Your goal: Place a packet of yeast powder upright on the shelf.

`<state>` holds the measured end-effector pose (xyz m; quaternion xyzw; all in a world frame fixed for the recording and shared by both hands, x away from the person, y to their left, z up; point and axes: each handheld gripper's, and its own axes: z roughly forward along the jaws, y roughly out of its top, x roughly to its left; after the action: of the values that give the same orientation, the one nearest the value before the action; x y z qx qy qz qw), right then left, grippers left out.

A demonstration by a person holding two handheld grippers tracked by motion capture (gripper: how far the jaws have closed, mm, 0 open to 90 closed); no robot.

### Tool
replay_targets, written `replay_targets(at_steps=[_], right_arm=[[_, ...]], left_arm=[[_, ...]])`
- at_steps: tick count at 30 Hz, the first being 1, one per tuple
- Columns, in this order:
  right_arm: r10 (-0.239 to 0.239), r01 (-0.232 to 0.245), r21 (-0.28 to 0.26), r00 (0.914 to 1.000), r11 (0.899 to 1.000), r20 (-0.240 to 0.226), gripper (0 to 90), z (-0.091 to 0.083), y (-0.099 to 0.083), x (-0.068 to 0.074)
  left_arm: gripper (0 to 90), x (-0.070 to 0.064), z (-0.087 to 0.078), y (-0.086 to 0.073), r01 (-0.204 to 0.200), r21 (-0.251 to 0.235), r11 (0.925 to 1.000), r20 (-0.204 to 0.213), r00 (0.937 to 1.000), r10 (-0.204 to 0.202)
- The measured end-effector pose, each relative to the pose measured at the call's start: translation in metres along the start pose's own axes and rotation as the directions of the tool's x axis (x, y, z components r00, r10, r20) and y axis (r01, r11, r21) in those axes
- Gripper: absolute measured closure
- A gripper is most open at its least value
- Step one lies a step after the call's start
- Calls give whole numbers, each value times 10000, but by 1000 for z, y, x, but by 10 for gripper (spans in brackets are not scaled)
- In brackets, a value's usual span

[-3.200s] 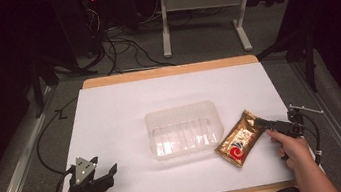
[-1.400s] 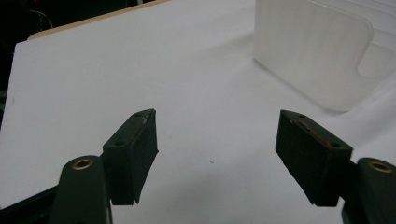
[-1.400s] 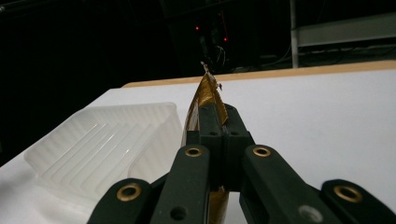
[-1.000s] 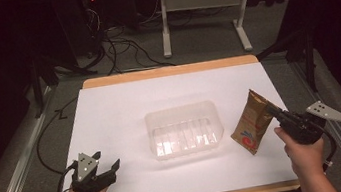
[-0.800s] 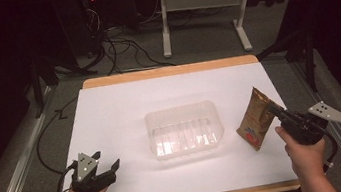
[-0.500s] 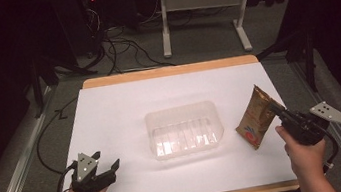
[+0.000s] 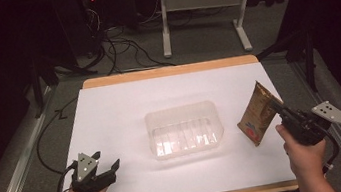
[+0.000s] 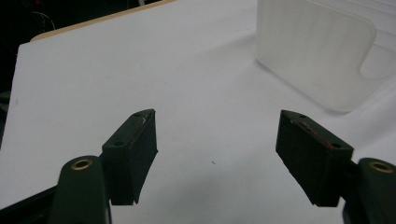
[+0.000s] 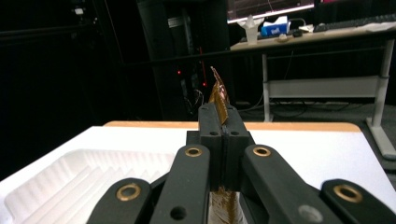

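Observation:
A gold snack packet (image 7: 258,113) with a red mark hangs upright above the white table's right side, clear of the surface. My right gripper (image 7: 278,107) is shut on its edge; in the right gripper view the packet (image 9: 218,99) sticks up edge-on from between the closed jaws of the right gripper (image 9: 220,122). A clear plastic tray (image 7: 185,129) lies empty at the table's middle, left of the packet. My left gripper (image 7: 107,166) rests at the near left corner, open with nothing between its fingers (image 8: 133,151), and the tray (image 8: 317,51) lies ahead to its right.
White paper covers the table (image 7: 124,107), which has a wooden rim. A desk frame (image 7: 197,11) and cables (image 7: 116,48) stand on the floor behind. Metal rails (image 7: 13,173) run along both sides of the table.
My right gripper took the packet from lying flat by the tray and raised it upright, then drifted slightly right. The left gripper has stayed put.

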<state>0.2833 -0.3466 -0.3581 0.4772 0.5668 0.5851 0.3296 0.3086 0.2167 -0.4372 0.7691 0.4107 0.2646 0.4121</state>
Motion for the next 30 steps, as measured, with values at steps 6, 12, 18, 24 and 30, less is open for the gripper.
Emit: replay_targets(at_steps=[6, 12, 18, 24, 30], right_arm=[[-26, 25, -211, 10000, 9998, -74, 900, 1, 7, 7], [-89, 76, -409, 9994, 9991, -329, 900, 9, 18, 17], [-34, 1, -661, 9988, 9978, -495, 900, 13, 31, 23], [-186, 114, -959, 9970, 9953, -746, 900, 19, 51, 37], [-228, 133, -1028, 9956, 9946, -910, 900, 25, 56, 48]], left_arm=[[297, 1, 0, -1, 39, -6, 10000, -38, 10000, -39], [298, 2, 0, -1, 52, 3, 10000, -39, 10000, -52], [298, 2, -1, -1, 71, -37, 10000, -26, 10000, -71], [297, 2, -1, -1, 42, -30, 10000, -31, 10000, -42], [298, 2, -1, -1, 54, -43, 10000, -30, 10000, -54]])
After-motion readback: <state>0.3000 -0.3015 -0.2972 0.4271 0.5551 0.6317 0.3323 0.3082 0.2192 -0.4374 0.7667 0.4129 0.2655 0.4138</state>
